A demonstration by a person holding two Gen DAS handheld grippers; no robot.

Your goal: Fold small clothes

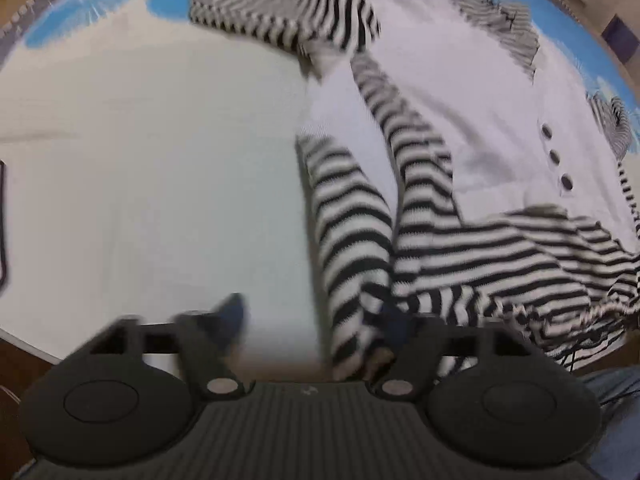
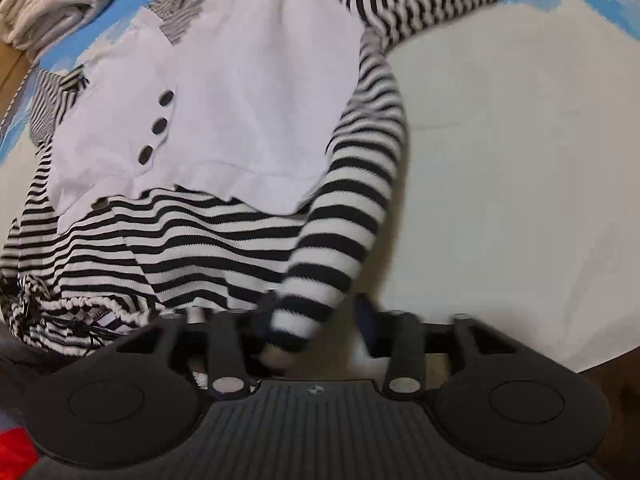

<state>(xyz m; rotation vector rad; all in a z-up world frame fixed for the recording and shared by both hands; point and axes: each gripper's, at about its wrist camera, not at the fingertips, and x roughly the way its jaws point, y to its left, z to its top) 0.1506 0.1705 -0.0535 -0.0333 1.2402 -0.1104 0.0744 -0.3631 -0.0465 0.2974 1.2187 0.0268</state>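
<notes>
Both grippers point steeply down over the near edge of the white table (image 1: 152, 168). The left gripper (image 1: 316, 320) has jaws wide apart, a striped sleeve (image 1: 352, 240) hanging just inside its right finger, not pinched. The right gripper (image 2: 316, 316) is part open, the other sleeve's cuff (image 2: 296, 328) loose between its fingers. The striped-and-white garment (image 2: 248, 80) lies spread flat on the table.
</notes>
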